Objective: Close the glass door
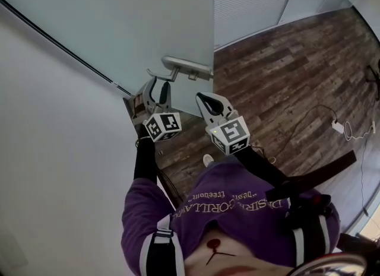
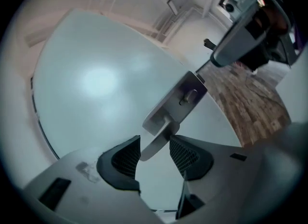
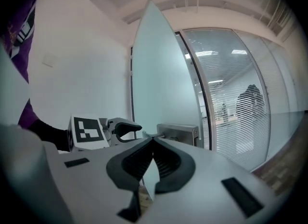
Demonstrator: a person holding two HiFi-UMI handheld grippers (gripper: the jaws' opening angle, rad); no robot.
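**Handle end between the parted left jaws; right jaws closed alongside**

In the head view, a white wall (image 1: pixel 53 168) is seen at nine o'clock of the frosted glass door (image 1: pixel 119 25), and a wood-plank floor (image 1: pixel 285 73) is spread at three o'clock. A thin cable (image 1: pixel 309 114) and a white plug (image 1: pixel 338 126) are laid on that floor, well apart from the door. Slatted blinds (image 1: pixel 249 2) are seen at one o'clock, past the door's free edge. The person's purple shirt (image 1: pixel 237 209) is seen at six o'clock.

A metal handle (image 1: pixel 184 65) is mounted near the door's free edge. The left hand-held gripper (image 1: pixel 155 88) is held just at six o'clock of the lever's end. Its jaws are spread wide, and the lever's rounded end is placed between them. The pads are not seen to be pressed on it, so nothing is gripped. The right hand-held gripper (image 1: pixel 205 100) is held at three o'clock of the left one, near the door's edge and at six o'clock of the handle. Its jaws are brought together tip to tip, and nothing is held.

Only in the left gripper view is the lever seen between the pads. In the right gripper view the door is shown almost edge-on, with the handle's plate (image 3: pixel 178 132) just beyond the closed tips. The cable is shown only in the head view.
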